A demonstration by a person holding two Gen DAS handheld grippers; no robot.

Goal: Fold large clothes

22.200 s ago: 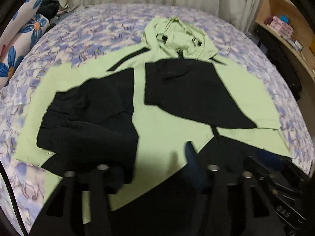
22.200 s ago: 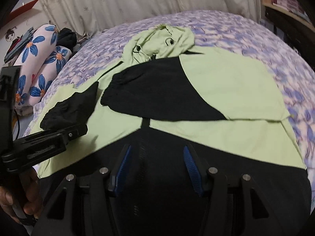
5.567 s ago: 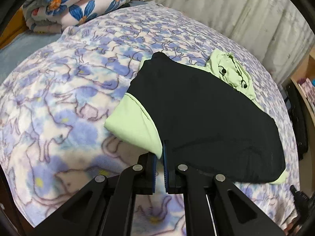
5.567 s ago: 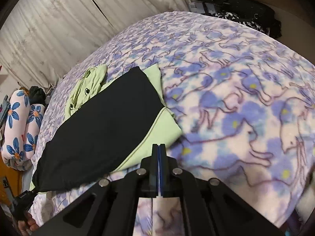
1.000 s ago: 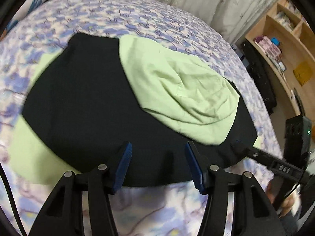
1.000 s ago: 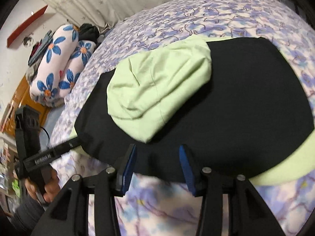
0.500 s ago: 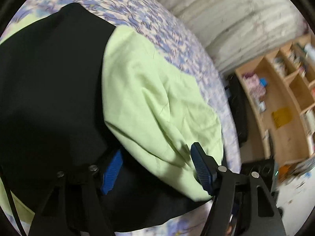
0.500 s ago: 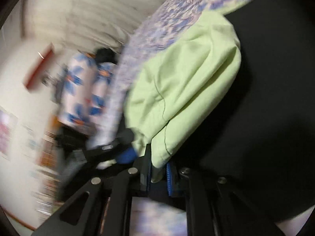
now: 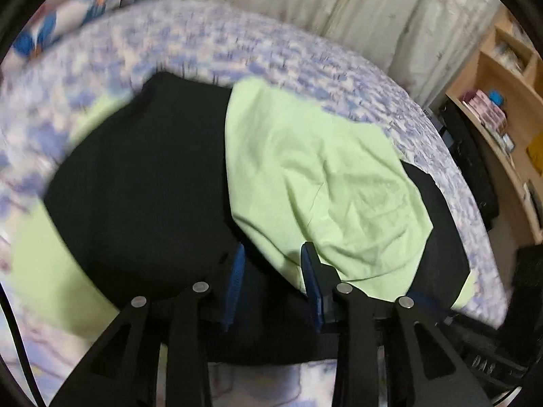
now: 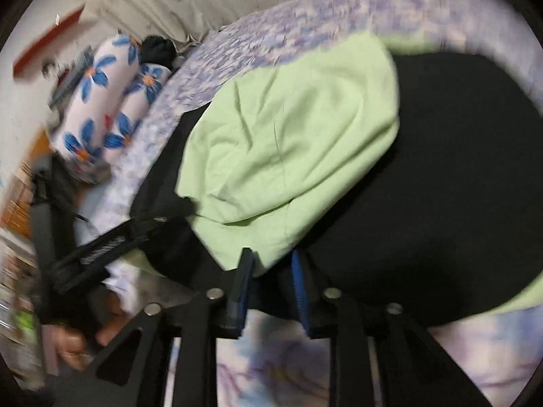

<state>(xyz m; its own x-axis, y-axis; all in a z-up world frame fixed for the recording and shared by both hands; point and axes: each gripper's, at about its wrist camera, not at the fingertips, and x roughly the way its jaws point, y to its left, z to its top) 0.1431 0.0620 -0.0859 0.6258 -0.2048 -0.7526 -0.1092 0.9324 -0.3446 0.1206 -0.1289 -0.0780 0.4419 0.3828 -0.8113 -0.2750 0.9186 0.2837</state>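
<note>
Here, a folded hoodie (image 9: 142, 183) — black body with pale green panels — lies on my bed's purple floral blanket (image 9: 258, 51). Its green hood (image 9: 322, 183) is laid back over the black fabric, toward 2 o'clock in the left wrist view.

My left gripper (image 9: 273, 271) is spread apart, its blue-padded fingers straddling the hood's near edge at 6 o'clock without pinching it.

In the right wrist view the hood (image 10: 292, 135) fills the centre. My right gripper (image 10: 271, 271) is also parted, its fingers either side of the hood's lower hem at 6 o'clock; whether they touch the cloth I cannot tell — the picture is blurred. Floral pillows (image 10: 101, 101) sit at 10 o'clock, and wooden shelves (image 9: 509, 108) at 3 o'clock in the left view.
</note>
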